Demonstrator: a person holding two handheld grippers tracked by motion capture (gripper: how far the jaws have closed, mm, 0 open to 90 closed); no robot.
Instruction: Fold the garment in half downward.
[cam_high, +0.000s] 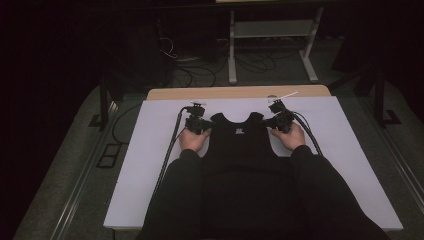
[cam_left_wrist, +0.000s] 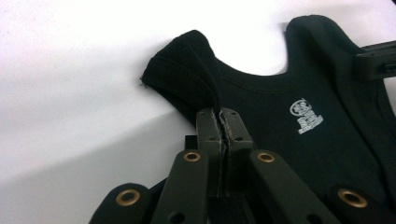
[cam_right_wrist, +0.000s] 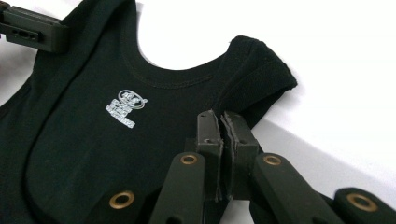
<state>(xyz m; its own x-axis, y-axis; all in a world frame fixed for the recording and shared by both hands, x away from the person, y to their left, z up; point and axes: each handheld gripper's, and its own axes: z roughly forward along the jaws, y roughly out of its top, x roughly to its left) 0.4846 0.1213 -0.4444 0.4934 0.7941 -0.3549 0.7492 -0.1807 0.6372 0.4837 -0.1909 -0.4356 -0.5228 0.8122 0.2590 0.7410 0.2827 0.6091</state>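
Two pinches: left gripper (cam_high: 199, 123) and right gripper (cam_high: 280, 121) clamp the vest (cam_high: 239, 145) shoulders mid-frame, spreading it flat on the table (cam_high: 350, 165).

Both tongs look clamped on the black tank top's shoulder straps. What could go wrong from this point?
1. Each grip looks thin: the left tongs and right tongs pinch the tank top only at the strap edges, so a strap may slip out when lifted.
2. The lower part of the garment lies under the person's forearms, so pulling could stretch it or snag.
3. Uneven pulling could skew it on the white board.
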